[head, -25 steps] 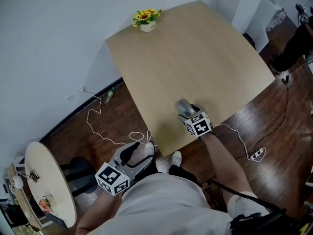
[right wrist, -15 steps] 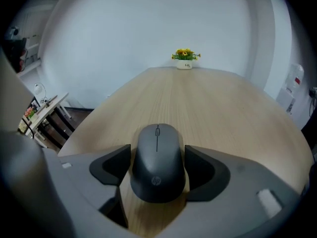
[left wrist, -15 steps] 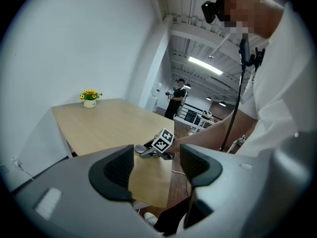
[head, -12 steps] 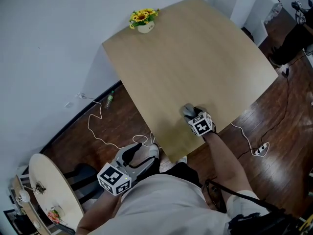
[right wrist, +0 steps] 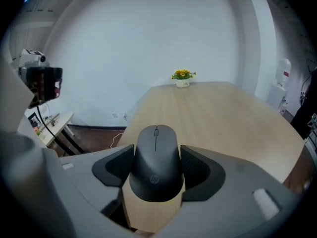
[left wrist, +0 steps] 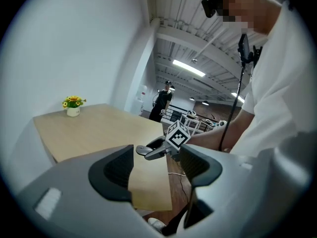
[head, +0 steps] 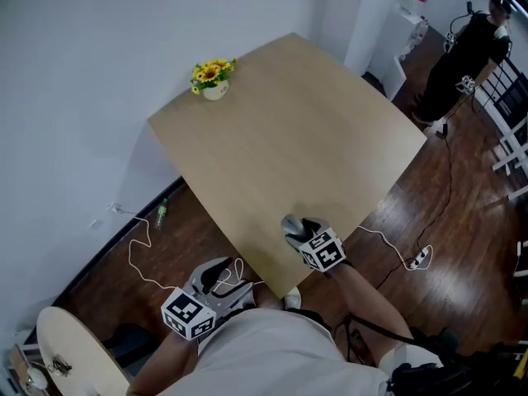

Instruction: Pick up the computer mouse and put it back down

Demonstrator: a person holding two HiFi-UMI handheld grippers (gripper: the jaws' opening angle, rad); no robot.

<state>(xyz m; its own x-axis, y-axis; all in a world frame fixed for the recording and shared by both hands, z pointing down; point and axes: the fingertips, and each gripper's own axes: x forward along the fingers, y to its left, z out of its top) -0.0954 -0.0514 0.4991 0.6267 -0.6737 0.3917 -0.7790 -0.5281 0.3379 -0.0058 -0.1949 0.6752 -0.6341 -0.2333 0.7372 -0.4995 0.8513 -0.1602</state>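
A dark grey computer mouse (right wrist: 156,162) sits between the jaws of my right gripper (right wrist: 156,175), which are closing tight, both pads pressing its sides. In the head view the right gripper (head: 295,228) holds the mouse (head: 292,223) over the near corner of the light wooden table (head: 280,139). The left gripper view shows the mouse (left wrist: 142,150) raised a little above the tabletop. My left gripper (head: 216,275) hangs below and left of that corner, over the floor. Its jaws (left wrist: 156,170) are open with nothing between them.
A small pot of yellow flowers (head: 213,79) stands at the table's far left corner. White cables and a power strip (head: 421,258) lie on the wooden floor. A round side table (head: 70,353) is at the bottom left. A person in black (head: 470,44) stands at the far right.
The right jaws have closed onto the mouse and lifted it slightly off the table. The left gripper has shifted a little sideways. The head view has swung, showing more of the room's right.
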